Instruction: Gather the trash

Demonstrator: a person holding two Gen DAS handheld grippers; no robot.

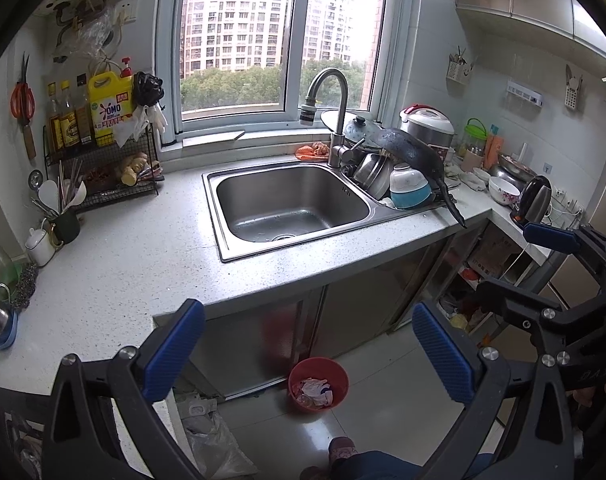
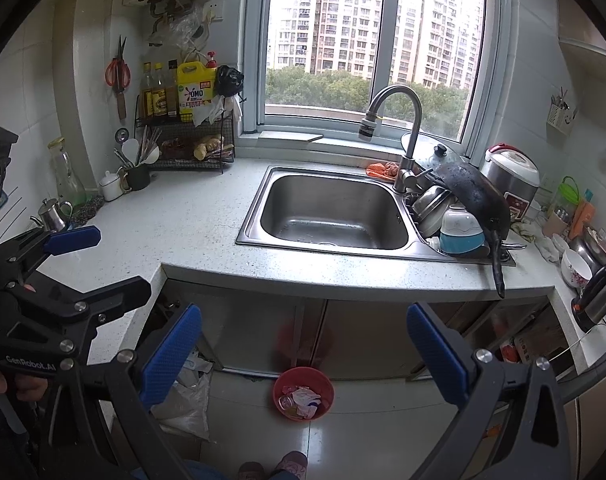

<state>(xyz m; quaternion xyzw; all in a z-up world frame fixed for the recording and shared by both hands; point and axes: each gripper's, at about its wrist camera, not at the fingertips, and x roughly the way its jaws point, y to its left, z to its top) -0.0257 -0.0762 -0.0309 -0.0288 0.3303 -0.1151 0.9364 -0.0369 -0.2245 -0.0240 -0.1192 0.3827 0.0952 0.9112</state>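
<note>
- Left gripper: jaws spread wide, nothing between the blue pads; held above the floor in front of the counter.
- Right gripper: jaws likewise wide apart and empty; it shows at the right edge of the left wrist view, beside the left gripper and apart from it.
- Red bin: stands on the tiled floor just before the cabinet doors under the sink; in both views it appears between the fingers, well below them.
- Trash: crumpled white and pinkish wrappers lying inside the bin.
- Sink: basin bare; the faucet curves over it.
- Dish pile: bowls, a pot and a black pan stacked in the right compartment, the pan handle jutting past the counter edge.
- Plastic bag: on the floor left of the bin, near the cabinet corner.
- Slippers: a person's feet at the lower frame edge.
</note>
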